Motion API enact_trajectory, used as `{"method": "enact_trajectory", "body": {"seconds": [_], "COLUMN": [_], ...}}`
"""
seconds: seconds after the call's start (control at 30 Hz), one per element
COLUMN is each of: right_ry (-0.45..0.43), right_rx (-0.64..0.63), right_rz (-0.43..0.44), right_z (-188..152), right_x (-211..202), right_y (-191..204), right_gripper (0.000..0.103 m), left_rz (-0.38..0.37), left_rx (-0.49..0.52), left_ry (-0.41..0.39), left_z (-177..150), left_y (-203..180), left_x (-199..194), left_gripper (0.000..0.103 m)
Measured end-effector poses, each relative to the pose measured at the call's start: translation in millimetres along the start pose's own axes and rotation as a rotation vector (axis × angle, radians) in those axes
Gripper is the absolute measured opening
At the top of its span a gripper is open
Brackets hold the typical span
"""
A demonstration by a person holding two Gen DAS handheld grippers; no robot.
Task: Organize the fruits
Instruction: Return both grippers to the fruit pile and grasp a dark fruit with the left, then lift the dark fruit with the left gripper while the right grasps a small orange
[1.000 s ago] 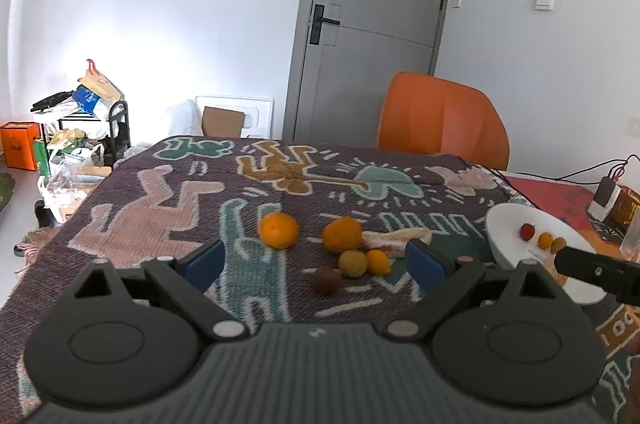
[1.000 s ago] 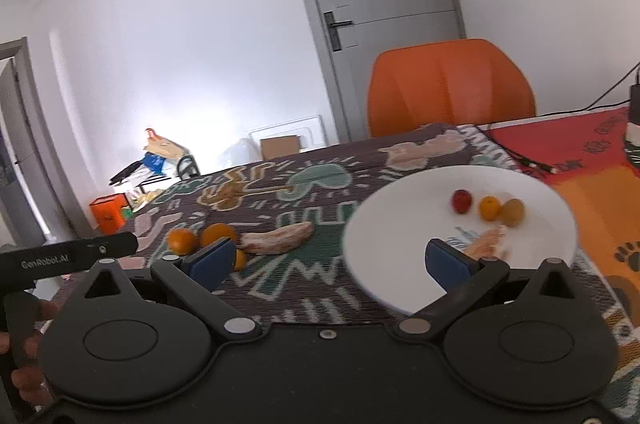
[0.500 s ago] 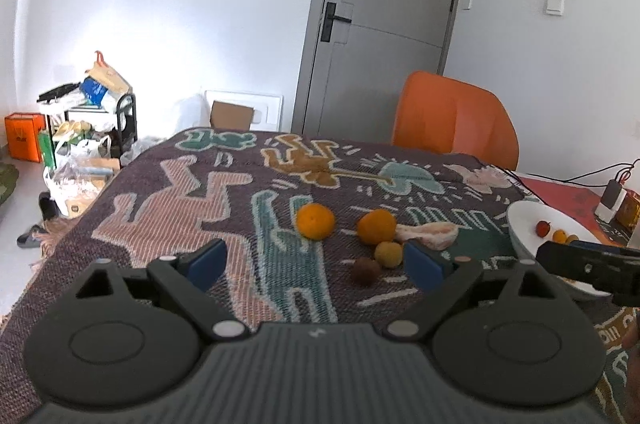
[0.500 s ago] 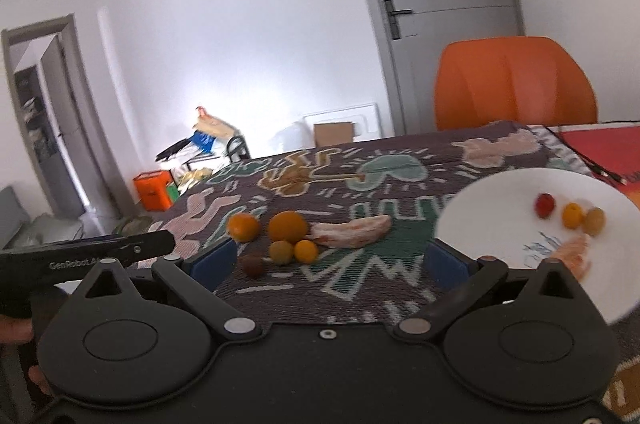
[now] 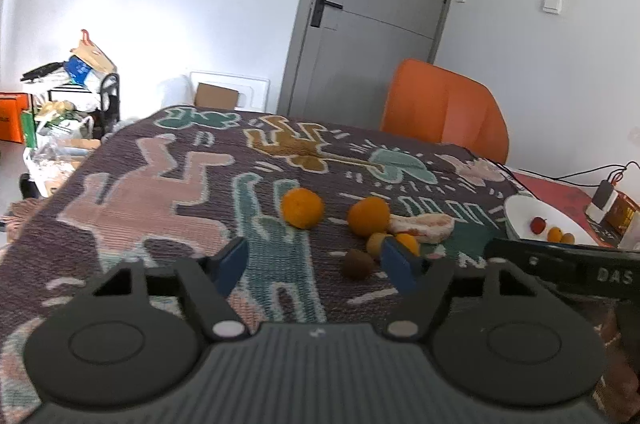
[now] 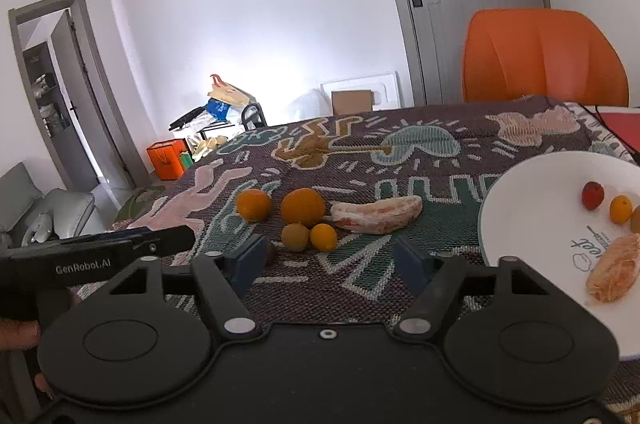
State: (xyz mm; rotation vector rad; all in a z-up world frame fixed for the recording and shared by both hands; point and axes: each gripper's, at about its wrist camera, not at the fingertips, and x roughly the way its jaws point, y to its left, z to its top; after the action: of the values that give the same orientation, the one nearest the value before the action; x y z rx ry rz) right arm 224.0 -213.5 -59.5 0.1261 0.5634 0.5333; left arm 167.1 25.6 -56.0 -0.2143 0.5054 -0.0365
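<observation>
Both the left gripper (image 5: 316, 266) and right gripper (image 6: 330, 260) have jaws closing on nothing, above loose oranges (image 6: 303, 207) on the tabletop (image 5: 160, 184), beside the white plate (image 6: 520, 208).

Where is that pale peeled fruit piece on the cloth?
In the right wrist view the peeled piece lies mid-table on the cloth, just right of the bigger orange and left of the white plate.

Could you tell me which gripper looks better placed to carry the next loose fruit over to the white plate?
Probably the right gripper: the small fruits lie just ahead of it, and the white plate sits immediately beside it. Its fingers are closing, with nothing between them yet.
</observation>
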Motion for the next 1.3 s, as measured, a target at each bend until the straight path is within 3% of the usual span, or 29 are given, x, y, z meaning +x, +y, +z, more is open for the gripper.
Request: {"method": "enact_trajectory", "body": {"seconds": [0.4,0.67,0.77,1.0,1.3], "right_ry": [0.030,0.040,0.048,0.078,0.117], "right_rx": [0.015,0.016,0.012,-0.015,-0.023], "right_rz": [-0.003,-0.007,-0.005,0.013,0.001], "right_z": [8,10,12,12,8], "right_x": [17,24,28,44,70], "right_y": [-11,-17,-17,-8,-2], "right_gripper": [0.053,0.052,0.052,0.051,0.037], "left_rz": [-0.070,-0.085,-0.074,-0.075,-0.028], "left_rx": [-0.020,-0.041,-0.040,-0.057,-0.076], "left_ry": [0.050,0.092,0.122,0.076,0.054], "left_z": [0,-5,-8,-1,6], "left_y": [-16,-18,-17,-6,15], "left_x": [32,56,66,51,38], "left_gripper": [0.042,0.037,0.022,0.022,0.022]}}
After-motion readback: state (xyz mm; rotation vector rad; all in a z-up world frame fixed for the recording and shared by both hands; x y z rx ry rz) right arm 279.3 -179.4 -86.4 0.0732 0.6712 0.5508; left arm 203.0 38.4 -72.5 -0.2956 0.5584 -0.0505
